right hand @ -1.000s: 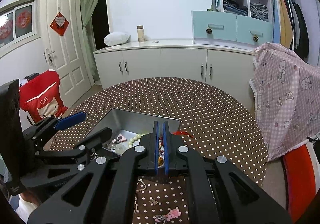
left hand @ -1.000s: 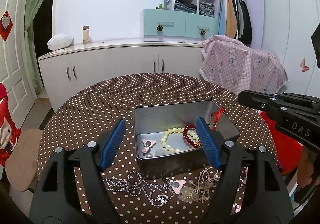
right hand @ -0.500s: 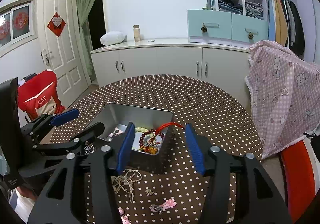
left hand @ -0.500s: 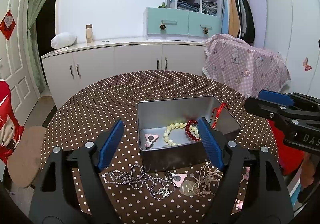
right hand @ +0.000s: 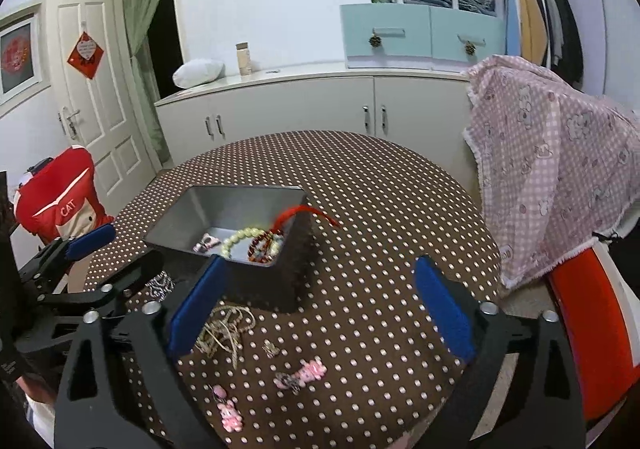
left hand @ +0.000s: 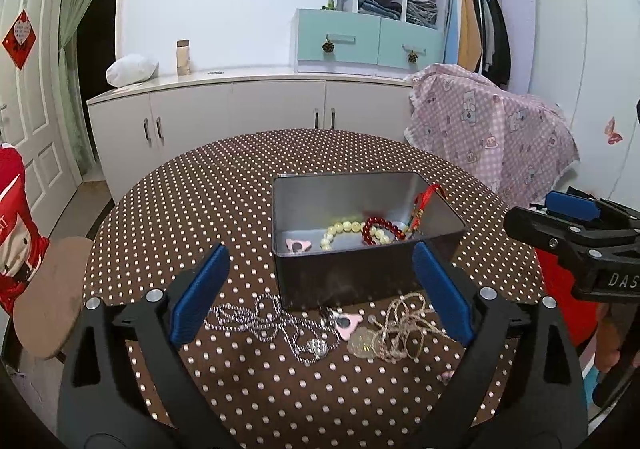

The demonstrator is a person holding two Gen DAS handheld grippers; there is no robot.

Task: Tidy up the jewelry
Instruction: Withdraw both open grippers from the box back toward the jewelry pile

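A metal tin [left hand: 352, 281] [right hand: 260, 289] stands on the dotted round table [left hand: 200, 209]. In it lie a cream bead bracelet [left hand: 340, 231] [right hand: 240, 239], a dark red bead bracelet [left hand: 378, 231] with a red cord [left hand: 426, 197] [right hand: 304, 211] over the rim, and a pink charm [left hand: 298, 245]. In front of the tin lie a silver chain [left hand: 272, 323], a pink heart charm [left hand: 346, 323] and a tangled beige cord [left hand: 404, 323] [right hand: 224, 329]. Pink hair clips [right hand: 300, 375] [right hand: 230, 413] lie nearer. My left gripper [left hand: 320, 293] and right gripper [right hand: 320, 305] are open, empty, above the table's front.
A white cabinet [left hand: 240, 109] runs along the far wall. A chair under a pink checked cloth [left hand: 488, 137] [right hand: 552, 177] stands at the table's right. A red chair [right hand: 56, 201] and a round stool [left hand: 52, 297] stand at the left.
My right gripper was shut on the red bracelet over the tin; it opened, left the bracelet inside, and drew back. My left gripper pulled back a little.
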